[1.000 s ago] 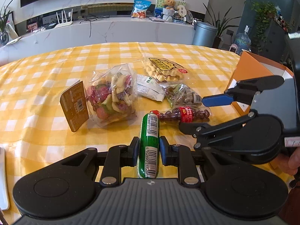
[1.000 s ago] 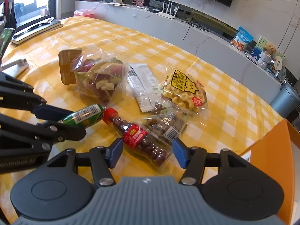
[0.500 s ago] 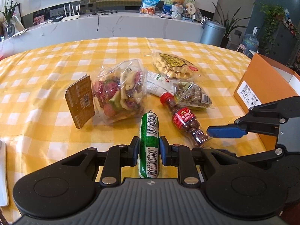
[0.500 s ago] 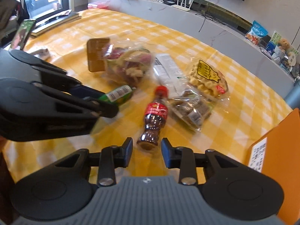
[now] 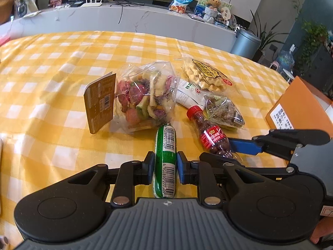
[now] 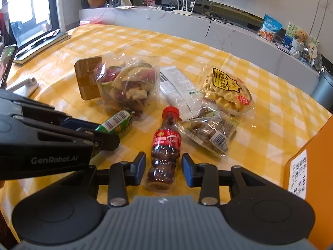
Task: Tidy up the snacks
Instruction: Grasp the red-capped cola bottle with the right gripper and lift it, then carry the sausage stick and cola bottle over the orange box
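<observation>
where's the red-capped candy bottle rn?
The candy bottle lies on the checked tablecloth between the open right gripper's fingers, cap pointing away; green tube on its left, brown snack bag on its right.

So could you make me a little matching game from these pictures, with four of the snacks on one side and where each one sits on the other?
Things:
1. green tube
2. little bottle
3. fruit bag
4. waffle pack

Places:
A. lying between the open fingers of the right gripper
B. clamped in the left gripper
C. farthest back, beside the white packet
D. next to a brown card

Pairs: 1-B, 2-A, 3-D, 4-C
</observation>
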`<state>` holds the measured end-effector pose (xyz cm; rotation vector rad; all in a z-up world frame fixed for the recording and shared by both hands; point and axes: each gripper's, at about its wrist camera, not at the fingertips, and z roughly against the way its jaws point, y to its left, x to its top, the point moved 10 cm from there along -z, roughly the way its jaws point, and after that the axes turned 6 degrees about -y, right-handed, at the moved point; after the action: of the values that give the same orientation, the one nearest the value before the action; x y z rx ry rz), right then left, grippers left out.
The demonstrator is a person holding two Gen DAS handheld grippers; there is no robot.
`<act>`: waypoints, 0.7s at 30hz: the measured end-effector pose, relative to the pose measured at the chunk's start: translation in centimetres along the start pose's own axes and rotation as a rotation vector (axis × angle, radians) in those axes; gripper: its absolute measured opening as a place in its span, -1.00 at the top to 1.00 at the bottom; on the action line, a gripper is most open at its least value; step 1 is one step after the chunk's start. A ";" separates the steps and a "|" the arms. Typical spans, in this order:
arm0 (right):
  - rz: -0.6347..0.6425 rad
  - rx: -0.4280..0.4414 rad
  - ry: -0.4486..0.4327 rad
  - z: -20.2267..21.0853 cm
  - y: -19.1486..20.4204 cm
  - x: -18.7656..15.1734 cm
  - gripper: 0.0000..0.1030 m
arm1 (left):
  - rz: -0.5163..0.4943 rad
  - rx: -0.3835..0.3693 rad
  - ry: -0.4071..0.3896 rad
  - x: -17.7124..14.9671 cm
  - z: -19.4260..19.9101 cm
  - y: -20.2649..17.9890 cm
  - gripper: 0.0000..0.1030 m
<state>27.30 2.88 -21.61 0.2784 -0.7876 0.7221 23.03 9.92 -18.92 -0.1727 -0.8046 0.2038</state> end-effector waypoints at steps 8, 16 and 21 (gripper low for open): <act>-0.073 0.010 0.010 0.4 -0.2 -0.2 0.46 | 0.020 -0.001 -0.019 0.0 0.8 -0.2 0.52; -0.104 -0.004 -0.012 3.9 -0.2 -1.1 0.47 | 0.038 -0.009 -0.052 0.1 3.4 -1.2 0.51; -0.131 -0.018 -0.050 6.9 -0.7 -0.9 0.46 | 0.025 -0.017 -0.072 0.3 5.1 -2.5 0.51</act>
<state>23.54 -1.44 -17.52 0.3299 -0.8149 0.5865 19.79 7.93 -14.60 -0.1918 -0.8767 0.2279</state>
